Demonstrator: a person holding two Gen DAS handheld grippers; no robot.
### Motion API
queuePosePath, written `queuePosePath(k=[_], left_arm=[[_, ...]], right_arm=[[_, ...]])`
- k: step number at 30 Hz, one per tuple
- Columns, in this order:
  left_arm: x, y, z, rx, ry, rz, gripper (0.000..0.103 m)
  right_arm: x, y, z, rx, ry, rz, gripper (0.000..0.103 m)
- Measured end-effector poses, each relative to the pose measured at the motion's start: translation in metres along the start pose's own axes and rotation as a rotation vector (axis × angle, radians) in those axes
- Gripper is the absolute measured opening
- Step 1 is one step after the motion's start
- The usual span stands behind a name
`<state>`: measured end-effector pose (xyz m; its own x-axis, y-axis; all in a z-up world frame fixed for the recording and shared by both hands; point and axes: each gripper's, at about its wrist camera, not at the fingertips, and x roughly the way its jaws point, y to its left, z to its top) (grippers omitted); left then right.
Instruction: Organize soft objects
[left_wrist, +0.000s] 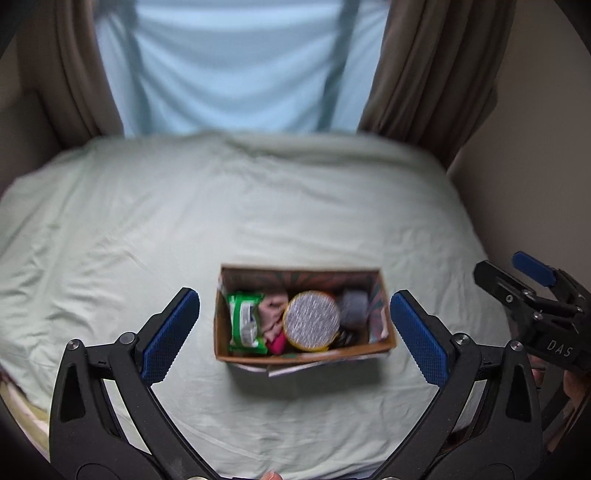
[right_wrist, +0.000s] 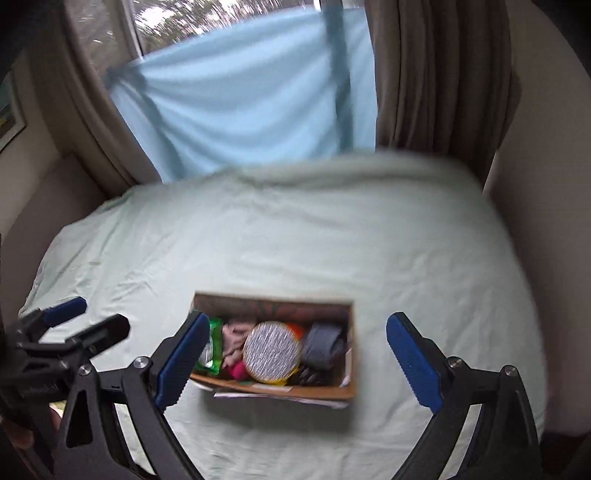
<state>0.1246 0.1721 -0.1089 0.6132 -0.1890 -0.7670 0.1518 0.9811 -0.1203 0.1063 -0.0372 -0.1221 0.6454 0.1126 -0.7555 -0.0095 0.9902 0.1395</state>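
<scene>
A brown cardboard box (left_wrist: 221, 325) (right_wrist: 347, 376) sits on the pale green bed sheet (left_wrist: 258, 206) (right_wrist: 295, 236). Inside lie a green wipes pack (left_wrist: 245, 323) (right_wrist: 211, 350), a crumpled pink cloth (left_wrist: 272, 314) (right_wrist: 232, 339), a round silver-topped tin (left_wrist: 311, 318) (right_wrist: 271, 350) and a grey rolled cloth (left_wrist: 354, 307) (right_wrist: 325, 345). My left gripper (left_wrist: 295, 328) hangs open above the box, nothing between its blue pads (left_wrist: 170, 338). My right gripper (right_wrist: 295, 362) is open too, well above the box. Each gripper shows at the other view's edge: the right gripper (left_wrist: 535, 295), the left gripper (right_wrist: 74, 325).
A light blue cloth (left_wrist: 236, 66) (right_wrist: 251, 99) covers the window behind the bed, flanked by brown curtains (left_wrist: 436, 66) (right_wrist: 443, 74). Beige walls close in on both sides. A hand (left_wrist: 576, 384) holds the right tool. The sheet around the box is bare.
</scene>
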Motion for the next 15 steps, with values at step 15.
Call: queuePosePath(k=[15], left_arm=[[-0.119,-0.066,0.013,0.054,-0.324,0.076,0.103]], right_arm=[[-0.134,-0.033,0.020,-0.014,-0.253,-0.115,0.096]])
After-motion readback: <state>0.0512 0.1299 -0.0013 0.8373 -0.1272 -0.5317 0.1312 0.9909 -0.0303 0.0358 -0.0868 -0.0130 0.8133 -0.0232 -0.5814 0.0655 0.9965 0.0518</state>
